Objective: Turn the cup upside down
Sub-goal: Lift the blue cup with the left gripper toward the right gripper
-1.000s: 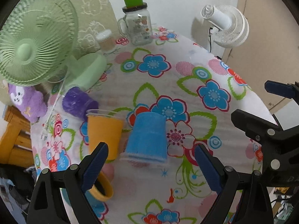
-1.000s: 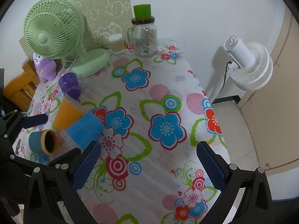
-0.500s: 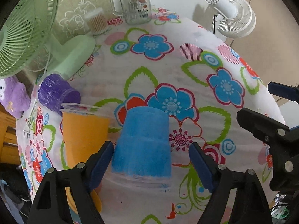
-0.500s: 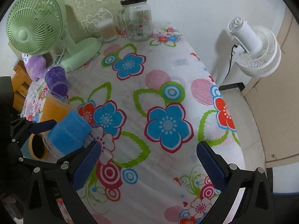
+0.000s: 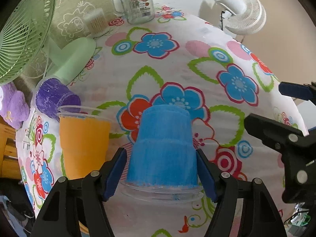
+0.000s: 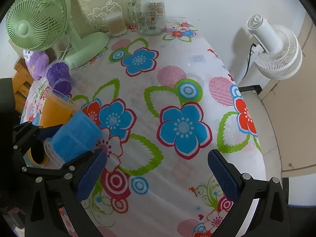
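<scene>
Blue cup, rim-down, clear-lipped

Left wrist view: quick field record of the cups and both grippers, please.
blue cup: rim down, base up, clear rim on the floral tablecloth
left gripper: straddles the blue cup, pads close on both sides, contact unclear
right gripper: open, nothing between its fingers, over the tablecloth
orange cup: upright, left of the blue cup
purple cup: behind the orange cup, rim tipped toward camera
green fan: back left
glass jar: far edge
</scene>
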A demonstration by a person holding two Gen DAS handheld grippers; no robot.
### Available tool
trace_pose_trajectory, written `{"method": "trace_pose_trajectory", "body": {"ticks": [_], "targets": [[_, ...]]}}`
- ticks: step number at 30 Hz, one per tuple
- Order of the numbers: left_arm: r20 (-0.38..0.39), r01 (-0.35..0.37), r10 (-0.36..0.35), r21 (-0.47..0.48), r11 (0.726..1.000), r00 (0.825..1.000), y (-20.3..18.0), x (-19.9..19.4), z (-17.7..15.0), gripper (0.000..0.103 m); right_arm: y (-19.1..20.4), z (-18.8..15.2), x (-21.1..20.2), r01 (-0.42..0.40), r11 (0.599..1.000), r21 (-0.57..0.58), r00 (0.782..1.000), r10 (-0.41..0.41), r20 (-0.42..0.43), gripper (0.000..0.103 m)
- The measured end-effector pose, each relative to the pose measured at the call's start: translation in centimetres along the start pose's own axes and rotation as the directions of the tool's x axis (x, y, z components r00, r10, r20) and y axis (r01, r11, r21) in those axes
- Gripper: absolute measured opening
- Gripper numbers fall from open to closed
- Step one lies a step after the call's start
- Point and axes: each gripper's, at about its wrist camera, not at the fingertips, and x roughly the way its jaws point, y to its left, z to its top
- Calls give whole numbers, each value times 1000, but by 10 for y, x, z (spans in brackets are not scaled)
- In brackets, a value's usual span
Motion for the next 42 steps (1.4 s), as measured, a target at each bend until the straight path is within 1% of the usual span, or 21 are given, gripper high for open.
{"method": "trace_pose_trajectory", "body": {"ticks": [6,9,15,18,20,22,26,29,31,35,37,39,42], "targets": [[2,21,-21,42,999,1000,-7,-10,-10,71,3,-7,-7,-6,1000,-9,1000,6,-2,103],[8,17,-18,97,995,1000,-11,-18,-19,71,6,-13,-12,-8,1000,-30,1000,8,-2,103],[8,21,-23,205,978,1000,-18,-32,-43,71,11,-27,-24,-9,998,-69,1000,9,-9,103],[9,41,-45,244,969,999,-20,-39,-57,71,15,-36,-29,-18,996,-90,1000,17,-12,103],[6,76,-80,265,961,997,-22,-43,-66,71,21,-44,-32,-33,993,-116,999,31,-20,103],[-5,90,-93,309,947,996,-25,-45,-78,71,27,-53,-34,-47,988,-147,999,43,-28,103],[-5,73,-78,399,914,997,-33,-49,-99,71,41,-72,-40,-53,976,-211,998,49,-26,103],[-10,87,-91,432,898,996,-35,-54,-115,71,48,-84,-43,-70,973,-221,997,63,-38,103],[-13,91,-95,450,888,995,-37,-57,-123,71,53,-91,-44,-66,971,-231,997,57,-46,103],[-12,91,-98,500,861,995,-39,-60,-139,71,62,-106,-46,-68,965,-253,997,54,-61,103],[-10,94,-104,535,840,994,-40,-63,-145,71,66,-113,-47,-69,961,-266,996,53,-66,103],[0,91,-112,580,809,994,-40,-66,-151,71,70,-119,-47,-69,957,-281,996,50,-73,103],[-4,92,-115,623,777,993,-41,-65,-155,71,76,-129,-48,-65,949,-309,996,42,-80,103]]}}
